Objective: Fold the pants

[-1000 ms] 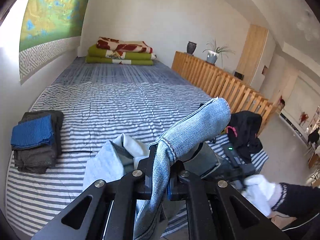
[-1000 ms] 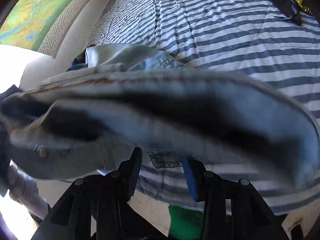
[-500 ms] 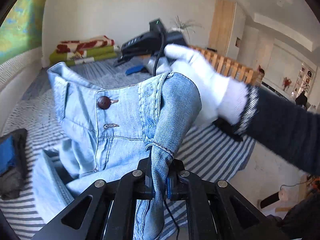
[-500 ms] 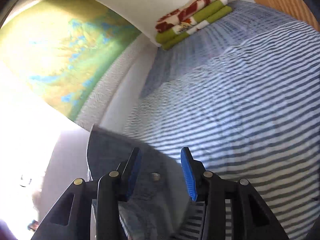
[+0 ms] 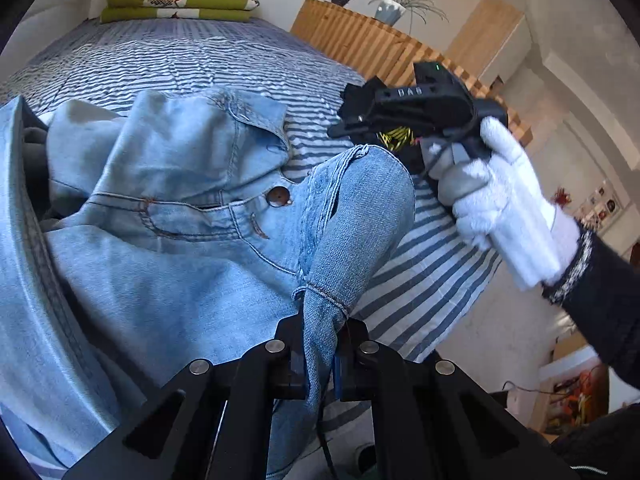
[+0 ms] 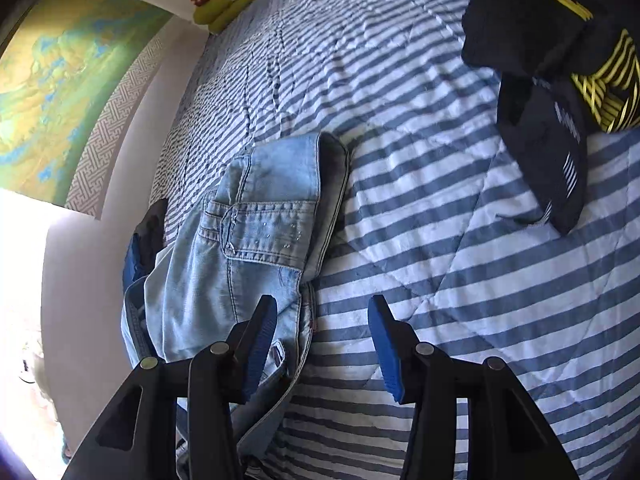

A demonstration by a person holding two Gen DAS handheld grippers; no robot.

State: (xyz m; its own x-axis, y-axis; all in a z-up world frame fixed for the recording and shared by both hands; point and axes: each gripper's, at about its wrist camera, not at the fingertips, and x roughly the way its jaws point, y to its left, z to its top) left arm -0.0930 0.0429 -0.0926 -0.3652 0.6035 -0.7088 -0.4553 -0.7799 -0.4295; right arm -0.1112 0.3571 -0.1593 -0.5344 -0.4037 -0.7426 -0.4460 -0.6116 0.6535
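Light-blue jeans [image 5: 168, 216] lie bunched on the striped bed cover [image 5: 432, 264], waistband and brown button facing up. My left gripper [image 5: 322, 344] is shut on a fold of the denim near the fly, and the cloth hangs between its pads. In the right wrist view the jeans [image 6: 248, 232] lie in a heap at the left. My right gripper [image 6: 322, 308] hovers just right of them over bare cover, its jaws opening with nothing between the blue pads. The left wrist view shows the right gripper [image 5: 344, 124] in a white-gloved hand [image 5: 504, 208], above the bed's right side.
A black garment with yellow stripes [image 6: 560, 80] lies at the bed's far right. A folded dark and blue clothes pile [image 6: 144, 236] sits by the wall. Folded blankets [image 5: 176, 0] rest at the head of the bed. A wooden slatted rail [image 5: 372, 44] runs along the right.
My left gripper has come down toward the bed with the denim still in it. My right gripper swung away from the jeans to the right, and its jaws stand wider.
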